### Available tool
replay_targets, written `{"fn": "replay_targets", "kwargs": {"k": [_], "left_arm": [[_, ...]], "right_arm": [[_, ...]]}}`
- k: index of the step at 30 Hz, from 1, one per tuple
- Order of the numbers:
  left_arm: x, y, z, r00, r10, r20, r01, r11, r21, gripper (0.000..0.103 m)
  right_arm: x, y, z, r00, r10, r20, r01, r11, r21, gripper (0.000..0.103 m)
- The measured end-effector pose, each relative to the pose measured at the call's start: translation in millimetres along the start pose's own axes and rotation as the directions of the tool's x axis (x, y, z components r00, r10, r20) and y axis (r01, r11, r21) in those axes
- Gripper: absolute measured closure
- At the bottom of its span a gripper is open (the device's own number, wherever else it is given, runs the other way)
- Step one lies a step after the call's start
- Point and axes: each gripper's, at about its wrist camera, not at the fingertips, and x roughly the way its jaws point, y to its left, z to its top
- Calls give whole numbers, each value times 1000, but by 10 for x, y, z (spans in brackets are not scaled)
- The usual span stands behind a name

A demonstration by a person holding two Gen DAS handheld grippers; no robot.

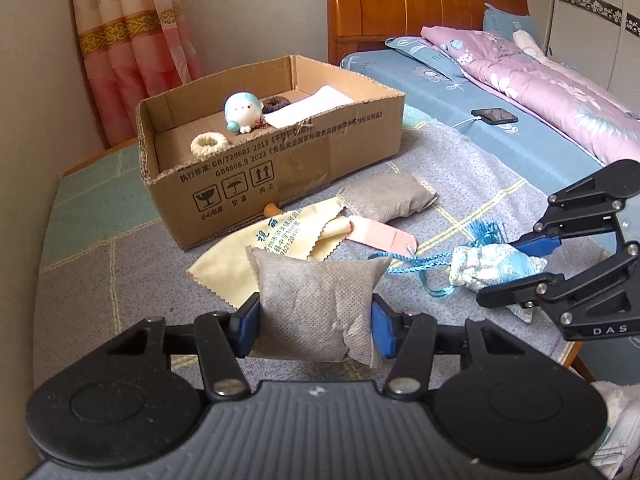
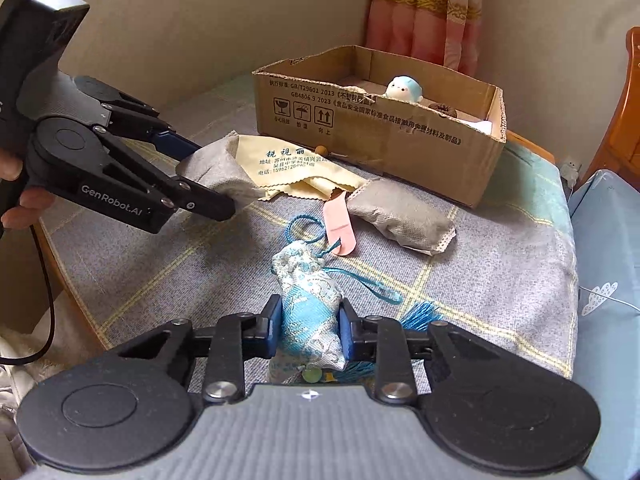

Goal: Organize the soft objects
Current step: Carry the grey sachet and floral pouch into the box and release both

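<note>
Grey pouch (image 1: 316, 312) is pinched by the left gripper (image 1: 316, 326), blue sachet (image 2: 310, 320) squeezed lengthwise by the right gripper (image 2: 308, 330). Cardboard box (image 1: 280, 168) is sat straight ahead, nearer the left one.

You are gripping a grey pouch (image 1: 316, 304) of matt, dimpled non-woven cloth and a blue sachet (image 2: 310, 308) of sheened brocade (tassel cord glossy). The box (image 1: 280, 156) is showing rough matt cardboard; the headboard (image 1: 420, 4) is gleaming as varnished wood.
</note>
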Motion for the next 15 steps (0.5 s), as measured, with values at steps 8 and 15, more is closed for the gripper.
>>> {"fn": "replay_targets", "kwargs": {"k": [8, 15], "left_arm": [[-341, -59, 199, 998, 1, 58, -3, 999, 39, 49], [-452, -19, 508, 992, 14, 122, -23, 997, 71, 49]], "right_arm": [[-250, -31, 99, 998, -1, 58, 2, 1000, -19, 71], [-436, -134, 246, 993, -11, 121, 14, 1000, -20, 71]]}}
